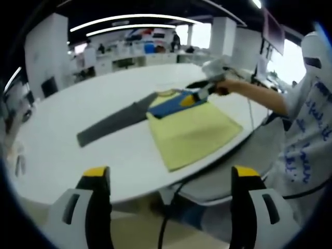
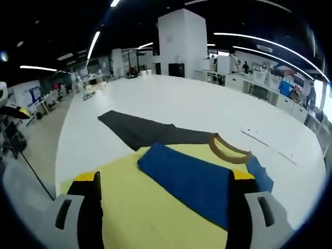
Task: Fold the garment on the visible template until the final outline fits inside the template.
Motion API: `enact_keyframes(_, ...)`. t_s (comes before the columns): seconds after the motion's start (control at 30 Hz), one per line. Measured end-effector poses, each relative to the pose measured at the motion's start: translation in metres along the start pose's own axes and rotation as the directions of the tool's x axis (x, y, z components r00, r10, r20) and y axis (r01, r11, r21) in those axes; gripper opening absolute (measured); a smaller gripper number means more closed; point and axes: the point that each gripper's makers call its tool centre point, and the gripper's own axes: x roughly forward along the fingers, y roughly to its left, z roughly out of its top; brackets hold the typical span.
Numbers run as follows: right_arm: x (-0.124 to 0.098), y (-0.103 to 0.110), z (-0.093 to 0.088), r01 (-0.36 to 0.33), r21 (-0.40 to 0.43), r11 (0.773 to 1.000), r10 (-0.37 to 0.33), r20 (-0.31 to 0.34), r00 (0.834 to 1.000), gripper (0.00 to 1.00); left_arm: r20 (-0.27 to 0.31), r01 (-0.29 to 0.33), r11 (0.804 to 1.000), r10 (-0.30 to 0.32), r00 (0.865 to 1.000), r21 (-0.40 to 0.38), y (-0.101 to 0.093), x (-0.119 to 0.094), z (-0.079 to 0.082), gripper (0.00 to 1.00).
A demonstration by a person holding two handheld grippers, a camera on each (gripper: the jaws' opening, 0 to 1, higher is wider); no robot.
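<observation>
I'm holding the left gripper [image 1: 168, 181] released at the frame's bottom, off the table [image 1: 62, 140]. The shirt [image 1: 194, 127] is lying centre frame, its grey sleeve [image 1: 111, 123] reaching left. My right gripper [image 2: 166, 187] is hovering released over the blue sleeve [image 2: 192, 181], bottom centre.

My left gripper [image 1: 171, 179] has grey jaws capped yellow over black pads — so has my right gripper [image 2: 165, 181]. The person's white shirt [image 1: 306, 140] carries blue writing.
</observation>
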Motion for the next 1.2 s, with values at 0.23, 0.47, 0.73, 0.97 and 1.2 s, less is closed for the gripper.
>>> enact_keyframes(0.23, -0.024, 0.016, 0.010, -0.034, 0.022, 0.999, 0.033, 0.055, 0.998, 1.00, -0.008, 0.003, 1.000, -0.003, 1.000, 0.005, -0.001, 0.001, 0.000, 0.93)
enact_keyframes(0.47, -0.044, 0.015, 0.019, -0.004, 0.014, 1.000, 0.002, 0.106, 0.994, 1.00, -0.007, 0.006, 1.000, -0.006, 1.000, 0.011, -0.001, 0.002, 0.004, 0.92)
enact_keyframes(0.73, -0.076, 0.028, 0.026, -0.018, 0.021, 1.000, 0.014, 0.153, 0.988, 1.00, -0.004, 0.000, 1.000, 0.000, 1.000, 0.012, -0.001, -0.001, 0.004, 0.93)
enact_keyframes(0.97, -0.106, 0.041, 0.040, -0.011, 0.043, 0.999, 0.002, 0.221, 0.975, 1.00, -0.001, -0.001, 1.000, 0.001, 1.000, 0.020, -0.002, -0.002, 0.008, 0.92)
enact_keyframes(1.2, -0.118, 0.036, 0.035, 0.042, 0.017, 0.999, -0.045, 0.210, 0.977, 1.00, -0.002, 0.007, 1.000, -0.007, 1.000, 0.030, -0.004, -0.001, 0.009, 0.93)
